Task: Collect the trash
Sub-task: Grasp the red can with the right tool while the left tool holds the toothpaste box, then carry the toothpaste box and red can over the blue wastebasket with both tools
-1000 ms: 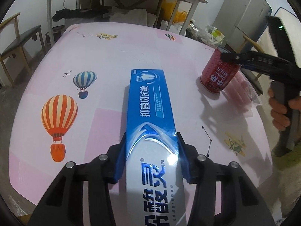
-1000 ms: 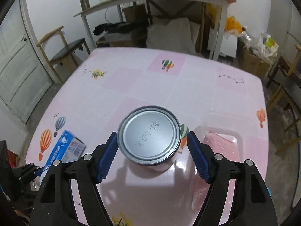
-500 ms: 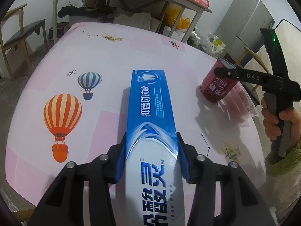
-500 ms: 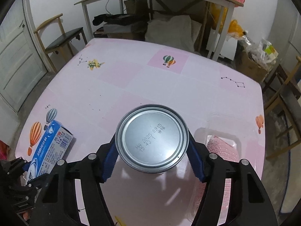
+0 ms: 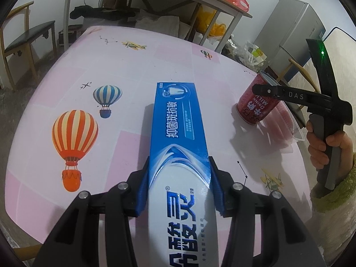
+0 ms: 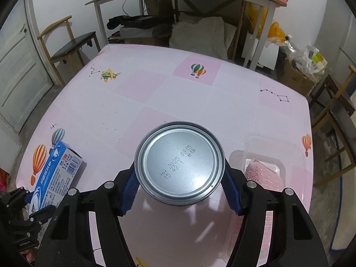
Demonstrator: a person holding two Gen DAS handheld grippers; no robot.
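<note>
On the table point(image 6: 155, 102), the toothpaste box point(image 5: 178, 120) lies left of the can point(image 6: 179, 164), tray point(image 6: 278, 151) right.

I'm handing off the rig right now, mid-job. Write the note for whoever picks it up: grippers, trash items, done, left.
Left hand-held gripper: shut on the blue toothpaste box, box pointing forward over the pink table.
Right hand-held gripper: shut on the red milk can near its rim; the can stands upside down, tilted; whether it is off the table is unclear.
Clear plastic tray with pink bubble wrap lies right of the can, not held.
Done: both items gripped.
Left: carry both to a bin (none in view), then collect the tray.
</note>
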